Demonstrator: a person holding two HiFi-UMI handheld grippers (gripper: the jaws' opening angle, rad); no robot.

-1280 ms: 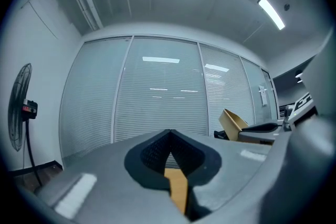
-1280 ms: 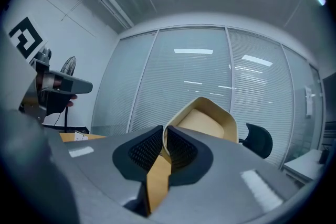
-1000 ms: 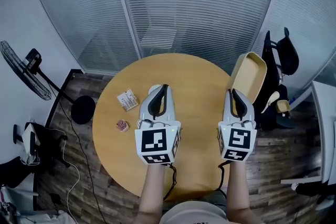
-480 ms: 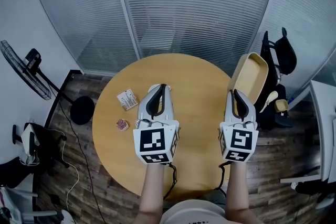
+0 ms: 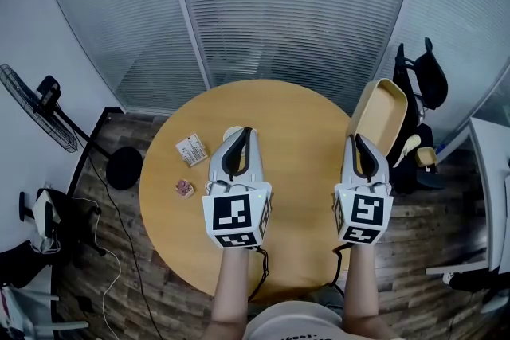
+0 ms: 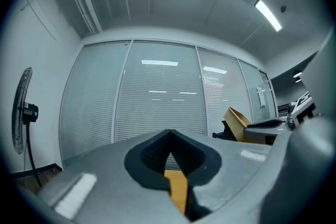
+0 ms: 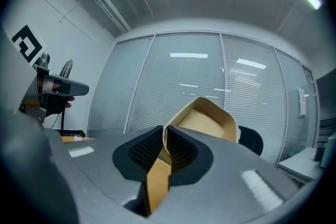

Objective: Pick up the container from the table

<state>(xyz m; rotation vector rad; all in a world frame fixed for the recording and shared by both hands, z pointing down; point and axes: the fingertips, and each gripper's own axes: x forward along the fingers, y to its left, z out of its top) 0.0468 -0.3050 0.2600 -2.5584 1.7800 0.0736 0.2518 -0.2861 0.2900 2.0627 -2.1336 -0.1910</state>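
Container [image 5: 381, 115] unmoved: rounded tan tub, rim pinched.

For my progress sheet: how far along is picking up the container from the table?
Done: the right gripper is clamped on the rim of the tan container, which tilts up near the round table edge and looks lifted off it. In hand: the container hangs in that grip; the left gripper is shut on nothing. Left: apparently nothing.

You have two grippers, the left gripper [image 5: 245, 131] and right gripper [image 5: 355, 139], one container [image 5: 381, 114], one bench [image 5: 303, 123], one packet [image 5: 192, 150], one pink lump [image 5: 185, 188] and one fan [image 5: 32, 103] at left.
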